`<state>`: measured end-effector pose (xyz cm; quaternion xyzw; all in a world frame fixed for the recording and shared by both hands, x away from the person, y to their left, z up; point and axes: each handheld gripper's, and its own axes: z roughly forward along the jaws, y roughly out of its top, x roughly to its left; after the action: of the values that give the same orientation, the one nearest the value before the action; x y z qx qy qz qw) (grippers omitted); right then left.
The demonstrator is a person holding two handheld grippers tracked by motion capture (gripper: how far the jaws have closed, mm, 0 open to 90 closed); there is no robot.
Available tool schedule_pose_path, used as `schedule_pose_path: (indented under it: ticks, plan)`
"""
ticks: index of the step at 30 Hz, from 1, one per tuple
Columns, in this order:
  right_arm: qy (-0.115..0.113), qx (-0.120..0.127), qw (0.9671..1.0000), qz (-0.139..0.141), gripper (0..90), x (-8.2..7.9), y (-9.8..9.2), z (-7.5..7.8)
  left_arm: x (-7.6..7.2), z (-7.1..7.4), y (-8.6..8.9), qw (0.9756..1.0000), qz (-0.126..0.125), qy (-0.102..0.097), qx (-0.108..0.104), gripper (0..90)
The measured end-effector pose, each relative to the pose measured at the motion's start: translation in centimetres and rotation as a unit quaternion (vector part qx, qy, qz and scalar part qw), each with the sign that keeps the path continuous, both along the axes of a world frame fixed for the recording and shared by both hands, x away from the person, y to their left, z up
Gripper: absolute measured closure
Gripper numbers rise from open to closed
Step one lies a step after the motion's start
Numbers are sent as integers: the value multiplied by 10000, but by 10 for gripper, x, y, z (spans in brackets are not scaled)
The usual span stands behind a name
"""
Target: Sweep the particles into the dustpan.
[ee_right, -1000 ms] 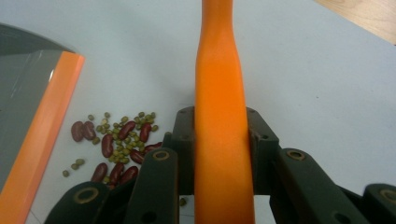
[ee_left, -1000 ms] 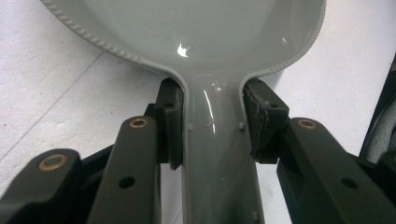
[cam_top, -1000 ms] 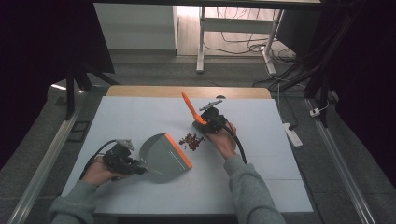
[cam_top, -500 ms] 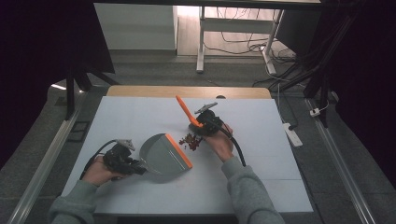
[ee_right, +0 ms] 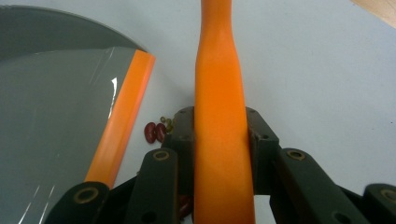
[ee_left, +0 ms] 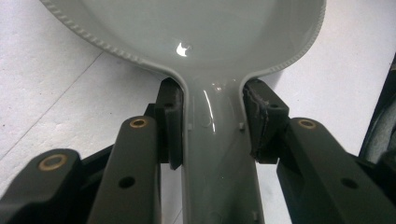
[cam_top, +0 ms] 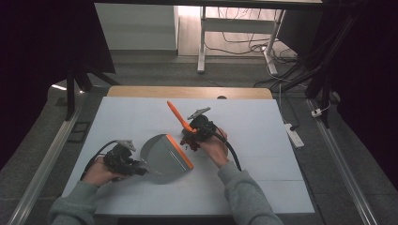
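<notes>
**Gloss on plastic, matt on the bench**

The grey dustpan (ee_left: 205,42) looks like smooth moulded plastic with a glossy sheen and a finely ribbed rim; its orange lip (ee_right: 122,116) is smooth and duller. The orange handle (ee_right: 219,135) appears as satiny plastic. The white bench (cam_top: 263,140) top is matt and faintly grainy. The beans (ee_right: 155,132) are shiny. The black fingers (ee_left: 170,126) look matt, with brass-coloured rivets.

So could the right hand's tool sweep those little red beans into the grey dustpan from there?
Probably yes. The right gripper is shut on the orange brush right over the beans, which lie beside the dustpan lip with bare table between.
</notes>
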<state>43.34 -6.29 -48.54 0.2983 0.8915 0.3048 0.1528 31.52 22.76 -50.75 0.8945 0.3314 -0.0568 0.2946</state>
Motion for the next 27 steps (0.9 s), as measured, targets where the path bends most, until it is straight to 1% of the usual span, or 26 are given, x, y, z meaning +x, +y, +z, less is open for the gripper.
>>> schedule_pose_path:
  ticks: [3,4,7,8,10,11,13,16,19,20,21,22,24,25,27]
  plan:
    - [13,-6,10000,-76,704,-2,2,0,0,0,0,10000,1,-5,3,620]
    - [161,171,9997,-115,705,-2,2,0,0,0,0,10000,2,-6,3,620]
    - [152,161,9997,-121,705,-3,4,0,0,0,0,10000,1,-6,4,620]
    - [209,184,9996,-93,704,-5,6,0,0,0,0,10000,0,-7,2,620]
    - [249,221,9994,-74,705,-6,8,0,0,0,-1,10000,-2,-8,4,620]
    - [314,295,9991,34,705,-10,13,0,0,0,-1,10000,1,-7,2,620]
    - [291,278,9991,139,705,-14,18,-1,0,0,-1,10000,5,-11,2,620]
    - [305,302,9989,202,705,-18,23,-1,0,0,-1,10000,4,-10,4,620]
    - [351,422,9979,330,705,-24,28,0,0,0,-1,10000,0,-9,13,620]
    - [417,559,9966,438,705,-27,31,1,0,0,-1,10000,1,-8,19,620]
    - [417,559,9966,438,705,-27,31,1,0,0,-1,10000,6,-8,15,620]
    - [471,650,9956,492,705,-28,33,2,0,0,-1,10000,-1,-12,18,620]
    - [538,744,9936,651,705,-32,37,4,0,0,-1,10000,3,-8,19,620]
    - [541,787,9926,746,705,-34,39,5,0,0,-1,10000,9,-7,17,620]
    - [464,856,9921,786,705,-37,40,9,0,0,-1,10000,9,-11,17,620]
